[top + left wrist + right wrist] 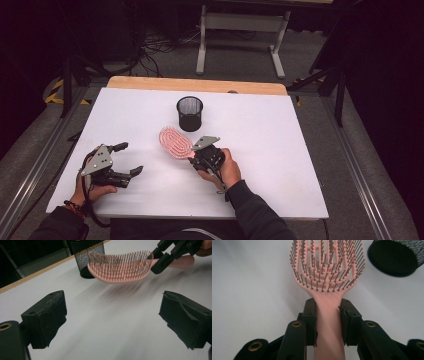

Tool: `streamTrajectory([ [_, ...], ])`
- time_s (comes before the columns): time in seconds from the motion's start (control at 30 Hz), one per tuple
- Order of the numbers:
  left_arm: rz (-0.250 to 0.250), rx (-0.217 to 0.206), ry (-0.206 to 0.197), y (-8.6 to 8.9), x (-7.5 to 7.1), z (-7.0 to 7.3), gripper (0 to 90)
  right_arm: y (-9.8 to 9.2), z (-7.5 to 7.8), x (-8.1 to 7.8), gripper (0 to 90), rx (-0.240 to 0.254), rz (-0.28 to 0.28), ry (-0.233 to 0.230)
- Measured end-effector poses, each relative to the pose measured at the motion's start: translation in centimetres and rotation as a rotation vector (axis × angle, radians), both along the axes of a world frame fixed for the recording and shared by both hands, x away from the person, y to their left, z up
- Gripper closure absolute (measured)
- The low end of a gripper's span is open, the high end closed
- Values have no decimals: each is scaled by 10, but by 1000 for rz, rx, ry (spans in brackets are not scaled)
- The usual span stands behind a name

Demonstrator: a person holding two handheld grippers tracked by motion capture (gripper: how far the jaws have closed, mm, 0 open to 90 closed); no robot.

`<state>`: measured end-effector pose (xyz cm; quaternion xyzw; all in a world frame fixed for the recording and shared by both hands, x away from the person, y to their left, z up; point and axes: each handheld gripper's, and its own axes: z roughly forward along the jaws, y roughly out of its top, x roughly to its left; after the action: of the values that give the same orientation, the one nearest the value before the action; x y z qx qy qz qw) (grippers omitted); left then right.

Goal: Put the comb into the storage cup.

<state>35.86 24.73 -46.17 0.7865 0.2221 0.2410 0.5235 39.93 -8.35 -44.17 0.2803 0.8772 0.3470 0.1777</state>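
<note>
A pink hairbrush (175,141) with its bristles up is held just above the white table (280,150), near the middle. My right gripper (195,156) is shut on its handle (327,315), both jaws pressing the sides. The brush head (120,266) hovers in the left gripper view, with its shadow on the table below. A black mesh cup (190,113) stands upright just beyond the brush. My left gripper (129,159) rests at the front left of the table, open, nothing between its pads (47,317).
The table's wooden back edge (197,84) lies behind the cup. A white frame leg (201,45) and cables are on the floor beyond. Metal rails (357,170) run along both sides of the table.
</note>
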Motion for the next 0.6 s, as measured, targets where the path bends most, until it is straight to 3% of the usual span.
streamTrajectory([
  [0.2,-2,-2,7,-2,1,0,79,-8,7,-3,693,49,-31,-74],
  [0.6,-4,-17,37,-3,7,-2,85,-20,18,-10,693,134,-35,-199],
])
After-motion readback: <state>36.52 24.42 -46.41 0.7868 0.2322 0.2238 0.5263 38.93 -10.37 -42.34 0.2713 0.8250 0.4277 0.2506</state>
